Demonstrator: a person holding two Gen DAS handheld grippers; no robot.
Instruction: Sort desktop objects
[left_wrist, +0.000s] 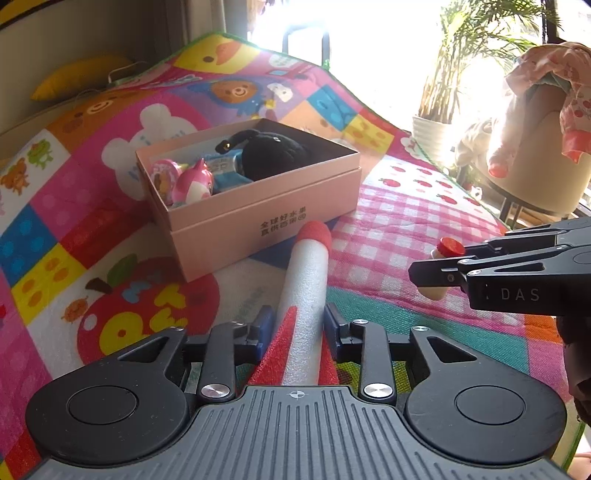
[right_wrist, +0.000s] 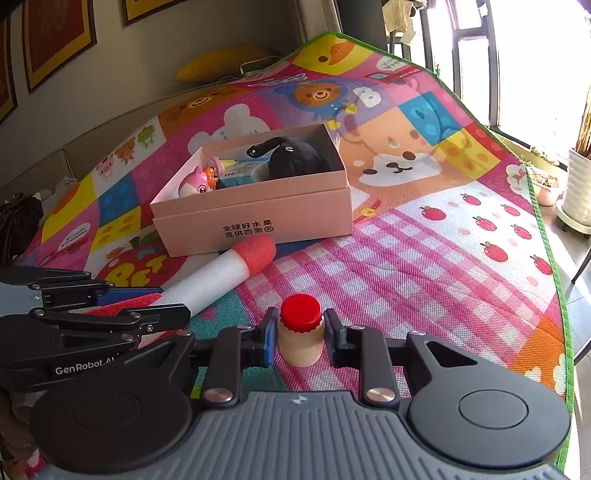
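A white foam rocket (left_wrist: 306, 280) with a red tip lies on the colourful play mat, pointing at the pink box (left_wrist: 266, 218). My left gripper (left_wrist: 298, 317) is shut on its body near the red fins. A small cream bottle (right_wrist: 301, 343) with a red cap stands upright on the mat, and my right gripper (right_wrist: 301, 326) is shut on it just below the cap. Seen from the right wrist, the rocket (right_wrist: 221, 273) lies left of the bottle with the left gripper (right_wrist: 171, 301) on it. The left wrist view shows the right gripper (left_wrist: 439, 264) and the bottle (left_wrist: 432, 291) at the right.
The open pink box (right_wrist: 258, 218) holds a black plush toy (right_wrist: 295, 158), a pink cat figure (right_wrist: 194, 184) and a blue item. The play mat (right_wrist: 424, 258) ends at a green edge on the right. Beyond it stand a potted plant (left_wrist: 432, 125) and a chair (left_wrist: 535, 155).
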